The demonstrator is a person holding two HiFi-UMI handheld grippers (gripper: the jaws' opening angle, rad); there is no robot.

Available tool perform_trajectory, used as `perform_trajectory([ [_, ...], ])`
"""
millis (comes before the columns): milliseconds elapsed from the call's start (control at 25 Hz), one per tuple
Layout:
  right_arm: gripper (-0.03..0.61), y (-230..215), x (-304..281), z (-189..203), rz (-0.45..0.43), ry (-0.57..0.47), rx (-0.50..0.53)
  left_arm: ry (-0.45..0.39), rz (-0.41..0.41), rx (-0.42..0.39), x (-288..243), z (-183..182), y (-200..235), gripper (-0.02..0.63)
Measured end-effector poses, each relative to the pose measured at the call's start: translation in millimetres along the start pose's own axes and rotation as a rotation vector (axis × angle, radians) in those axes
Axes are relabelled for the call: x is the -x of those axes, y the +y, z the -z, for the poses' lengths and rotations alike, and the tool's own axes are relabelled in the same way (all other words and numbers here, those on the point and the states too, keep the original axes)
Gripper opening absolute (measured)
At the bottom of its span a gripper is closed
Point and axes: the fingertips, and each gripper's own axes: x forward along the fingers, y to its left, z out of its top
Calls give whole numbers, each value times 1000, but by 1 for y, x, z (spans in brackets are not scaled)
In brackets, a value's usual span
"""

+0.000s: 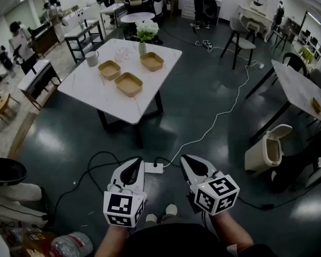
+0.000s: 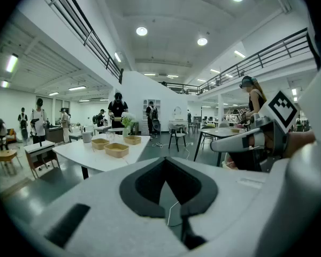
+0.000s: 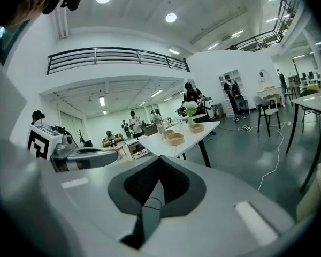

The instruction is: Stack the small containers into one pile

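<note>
Approach step, before any grasp. The left gripper (image 1: pixel 134 161) and right gripper (image 1: pixel 186 159) hang low in front of the person, over the floor (image 1: pixel 214 79) and well apart from the counter (image 1: pixel 91 87). Each gripper view shows its jaws closed tip to tip with nothing between them.

The task's things lie on the counter, separate and unstacked: front container (image 1: pixel 129 84), left container (image 1: pixel 109 69) and back container (image 1: pixel 152 61), all upright and apparently empty. A mug (image 1: pixel 92 58) and a vase (image 1: pixel 143 48) of flowers stand near them at the far side.

No part of the pile is made. The next move, as judged, calls for walking up to the counter, opening one pair of jaws over a container's rim, and keeping clear of the vase beside the back container. A cable (image 1: pixel 224 114) crosses the floor to the right of the way.
</note>
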Motion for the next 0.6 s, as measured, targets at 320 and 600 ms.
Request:
perform_trajectory([
  [320,-3,-19,-3,3,-17,33,18,7,-15,69,-14,7,-7,-5],
  [600,-3,-27,-16,4,-50,33,-6,28,-37,104,-20,15,2,-5],
])
